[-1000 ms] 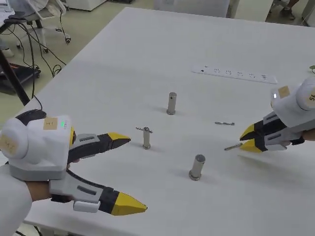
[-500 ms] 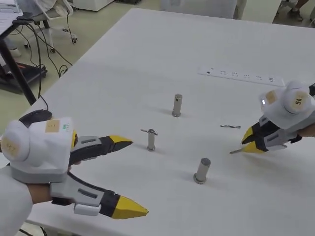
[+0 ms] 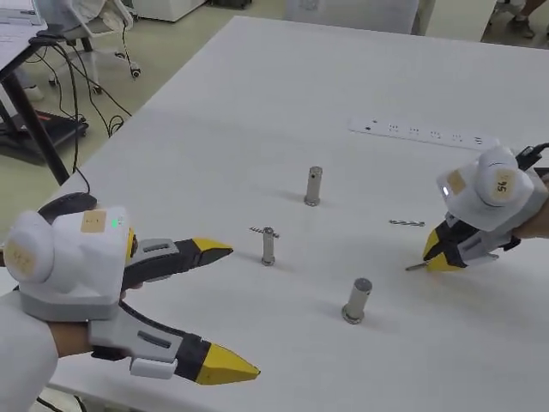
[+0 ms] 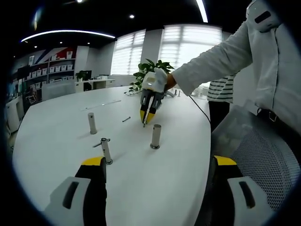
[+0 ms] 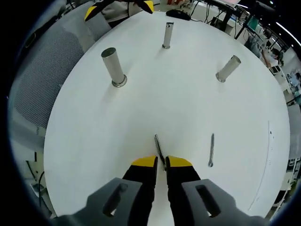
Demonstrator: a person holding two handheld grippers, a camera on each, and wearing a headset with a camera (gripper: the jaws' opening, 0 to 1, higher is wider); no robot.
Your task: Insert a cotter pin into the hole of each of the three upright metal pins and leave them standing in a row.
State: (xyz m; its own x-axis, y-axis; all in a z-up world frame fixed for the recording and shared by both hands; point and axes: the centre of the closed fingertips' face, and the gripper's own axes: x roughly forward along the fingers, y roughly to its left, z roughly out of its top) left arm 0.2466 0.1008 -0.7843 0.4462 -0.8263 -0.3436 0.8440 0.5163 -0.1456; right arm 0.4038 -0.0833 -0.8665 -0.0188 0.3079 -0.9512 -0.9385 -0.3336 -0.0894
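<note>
Head view: a smooth, matte white table (image 3: 214,129) is seen, and three upright pieces of grey steel are set on it, well apart from one another. Each is a short round cylinder with a dull sheen and a slightly wider foot. The far metal pin (image 3: 313,186) is placed toward the back and the near metal pin (image 3: 356,300) toward the front. The middle metal pin (image 3: 268,245) is crossed near its top by the inserted cotter pin (image 3: 260,231), a thin wire piece that sticks out to one side. The loose cotter pin (image 3: 407,223), slim and silvery, is laid flat on the table between the far metal pin and the right hand-held gripper (image 3: 433,257). A long, flat white power strip (image 3: 424,134) is laid further back.

Both tools are built with a rounded white housing, black jaws and yellow wedge-shaped tips. The right hand-held gripper is tipped steeply down, with its tips brought close to the table surface. In the right gripper view its jaws are seen drawn almost together and pinched on the held cotter pin (image 5: 160,151), whose thin shaft juts forward from the tips. The left hand-held gripper (image 3: 244,310) is held low over the near left part of the table, roughly level and pointed toward the pins. Its jaws are spread wide and nothing is gripped between them.
</note>
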